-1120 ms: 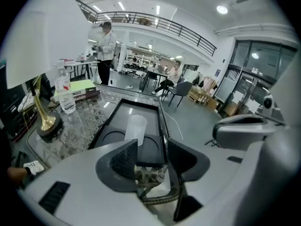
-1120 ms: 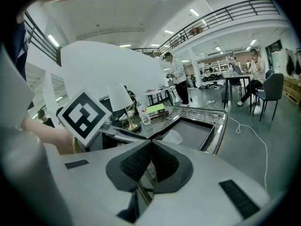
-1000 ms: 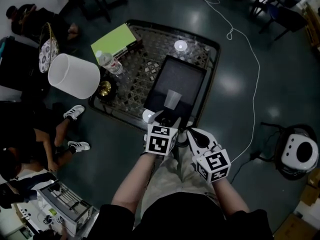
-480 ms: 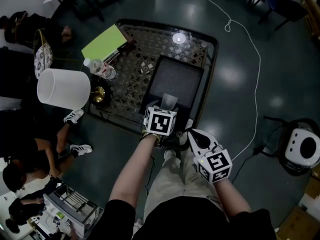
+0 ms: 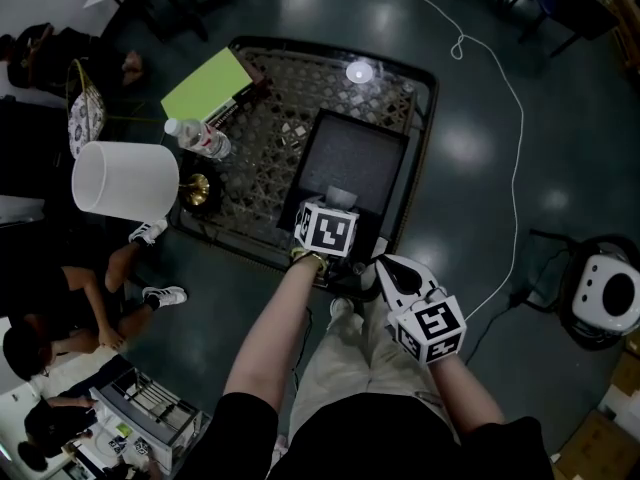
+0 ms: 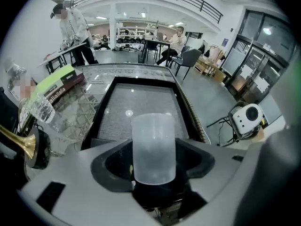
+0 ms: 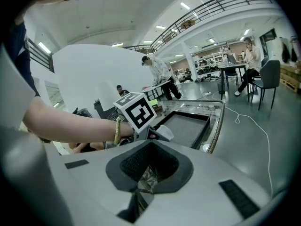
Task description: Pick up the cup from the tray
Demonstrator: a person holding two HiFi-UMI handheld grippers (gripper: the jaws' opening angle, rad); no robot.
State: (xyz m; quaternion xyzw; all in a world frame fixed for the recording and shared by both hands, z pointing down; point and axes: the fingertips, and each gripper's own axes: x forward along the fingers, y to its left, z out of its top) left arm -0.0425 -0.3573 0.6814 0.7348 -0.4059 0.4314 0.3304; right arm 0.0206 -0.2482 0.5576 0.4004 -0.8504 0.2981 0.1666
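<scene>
Straddling the cup, the left gripper points steeply down with its jaws spread wide. They have just been closing a little, yet dark gaps show on both sides of the cup and the pads do not press it. The cup is translucent and upright, standing on the tray just inside its near edge. The right gripper hangs off the tabletop, beside its near edge and over the person's leg. Its jaws are drawn together with nothing between them.

The tray is dark and rectangular, and lies toward the right edge of the tabletop, a glass sheet over lattice work inside a dark rim. A green book lies at the far left corner, with a clear water bottle on its side just beside it. A lamp with a white shade and a brass foot stands at the near left corner. A small white round object sits by the far edge.

The floor is dark and glossy and reflects the ceiling lights. A white cable runs across it right of the table, toward a round white device. People sit to the left. Beyond is a wide, bright hall with a railed balcony, desks and glass doors.
</scene>
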